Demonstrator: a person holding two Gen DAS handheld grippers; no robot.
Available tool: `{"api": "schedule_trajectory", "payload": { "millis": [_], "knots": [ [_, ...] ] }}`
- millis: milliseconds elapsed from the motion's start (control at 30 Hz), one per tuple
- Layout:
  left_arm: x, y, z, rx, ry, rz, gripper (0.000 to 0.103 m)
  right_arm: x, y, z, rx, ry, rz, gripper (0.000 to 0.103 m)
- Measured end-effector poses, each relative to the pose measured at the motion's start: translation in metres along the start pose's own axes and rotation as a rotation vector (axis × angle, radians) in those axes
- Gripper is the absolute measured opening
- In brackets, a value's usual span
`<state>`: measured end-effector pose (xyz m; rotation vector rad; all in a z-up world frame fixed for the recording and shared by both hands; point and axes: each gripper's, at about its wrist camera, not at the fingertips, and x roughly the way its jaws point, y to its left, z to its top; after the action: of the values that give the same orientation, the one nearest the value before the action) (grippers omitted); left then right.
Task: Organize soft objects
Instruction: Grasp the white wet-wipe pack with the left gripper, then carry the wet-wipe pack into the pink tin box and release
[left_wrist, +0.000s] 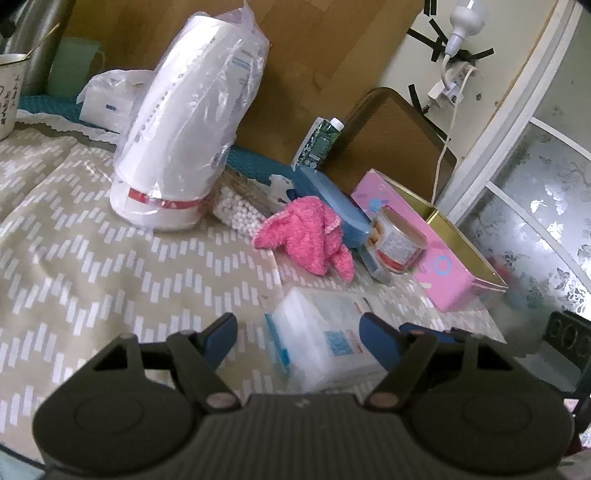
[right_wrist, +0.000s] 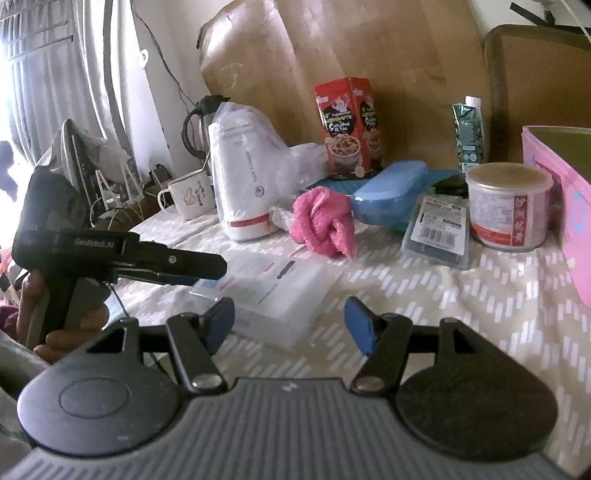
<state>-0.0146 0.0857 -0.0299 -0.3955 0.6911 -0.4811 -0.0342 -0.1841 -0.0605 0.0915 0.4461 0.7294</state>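
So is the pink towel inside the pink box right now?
No, the pink towel lies bunched on the tablecloth, outside the pink box.

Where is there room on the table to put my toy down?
Bare patterned tablecloth lies left of the flat white tissue pack and before the plastic-wrapped white appliance. It is crowded around the fluffy pink cloth, the blue case and the round tin.

A round tin (right_wrist: 509, 209) stands just beside the open pink box (left_wrist: 439, 251) on the patterned worktop (left_wrist: 92, 236). A red cereal carton (right_wrist: 349, 125) stands behind the blue case (right_wrist: 388, 190) — a white mug (right_wrist: 190, 197) sits further left.
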Motion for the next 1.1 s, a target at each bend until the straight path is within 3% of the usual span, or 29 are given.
{"api": "schedule_trajectory", "payload": {
  "millis": [1000,1100],
  "knots": [
    [0.015,-0.014,0.002,0.035,0.054,-0.059,0.075,0.007,0.010,-0.002,-0.063,0.030,-0.036,0.069],
    [0.022,-0.018,0.001,0.041,0.077,-0.059,0.068,0.011,0.014,-0.002,-0.091,0.053,-0.036,0.069]
  ]
}}
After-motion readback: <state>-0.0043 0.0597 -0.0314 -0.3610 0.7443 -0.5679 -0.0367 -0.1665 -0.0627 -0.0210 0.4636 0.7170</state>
